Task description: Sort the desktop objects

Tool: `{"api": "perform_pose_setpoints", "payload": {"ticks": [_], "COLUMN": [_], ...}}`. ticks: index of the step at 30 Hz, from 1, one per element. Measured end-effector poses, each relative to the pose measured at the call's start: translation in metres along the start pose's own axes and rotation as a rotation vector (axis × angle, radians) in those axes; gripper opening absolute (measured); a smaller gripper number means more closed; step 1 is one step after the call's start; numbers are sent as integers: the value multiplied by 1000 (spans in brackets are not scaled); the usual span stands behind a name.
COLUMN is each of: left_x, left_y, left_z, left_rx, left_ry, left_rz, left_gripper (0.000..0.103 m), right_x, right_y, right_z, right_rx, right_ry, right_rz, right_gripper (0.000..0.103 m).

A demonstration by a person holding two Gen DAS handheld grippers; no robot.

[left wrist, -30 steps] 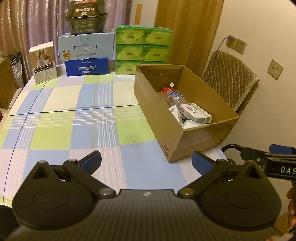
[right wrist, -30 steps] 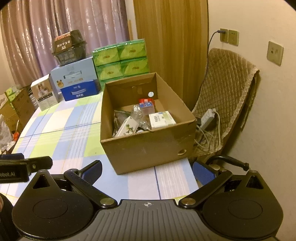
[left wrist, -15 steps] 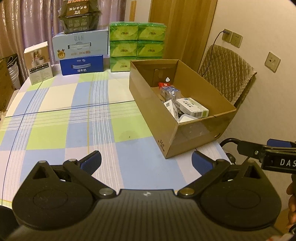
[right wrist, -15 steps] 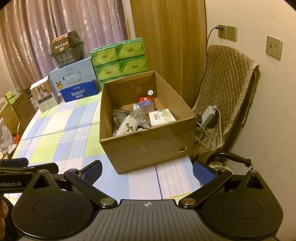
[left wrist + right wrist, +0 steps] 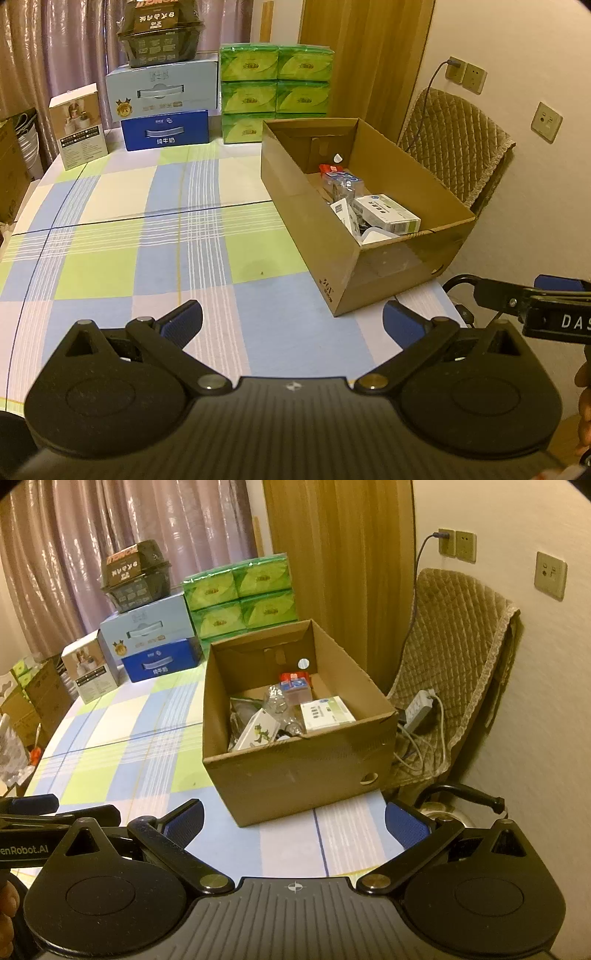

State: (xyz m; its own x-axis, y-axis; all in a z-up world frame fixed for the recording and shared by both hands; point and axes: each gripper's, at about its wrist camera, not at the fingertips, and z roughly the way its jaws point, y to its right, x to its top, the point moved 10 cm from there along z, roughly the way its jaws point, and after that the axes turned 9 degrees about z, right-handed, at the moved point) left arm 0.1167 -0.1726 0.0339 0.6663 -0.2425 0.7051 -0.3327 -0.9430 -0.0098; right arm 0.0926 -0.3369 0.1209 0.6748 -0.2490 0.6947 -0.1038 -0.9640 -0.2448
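With both our left tool [image 5: 291, 321] and right tool [image 5: 293, 814] spread and empty, we risk shoving the cardboard box [image 5: 295, 771], at twelve o'clock on the surface [image 5: 147, 240], off its near edge.

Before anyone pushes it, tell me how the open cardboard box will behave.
The cardboard box probably slides rather than tips: it sits low and wide on the checked tablecloth. Its walls look thin, so they may flex. The loose items inside could shift.
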Motion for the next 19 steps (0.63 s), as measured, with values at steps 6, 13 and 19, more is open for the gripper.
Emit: {"api": "perform_pose_setpoints", "payload": {"ticks": [6,13,19], "left_x": [-1,-2,-3], "left_y": [-3,-5,-7], "left_z": [1,2,2], "left_rx": [2,3,1], "left_ry": [-6,-6,1], "left_rz": [-7,-7,-14], "left_gripper": [102,102,102], "right_x": [0,-2,-2], "right_y": [-3,-6,-6], "right_z": [1,2,2], "right_rx": [2,4,3], "right_ry": [-1,-3,-3], "right_rz": [-4,-6,-5], "right_gripper": [101,101,101]}}
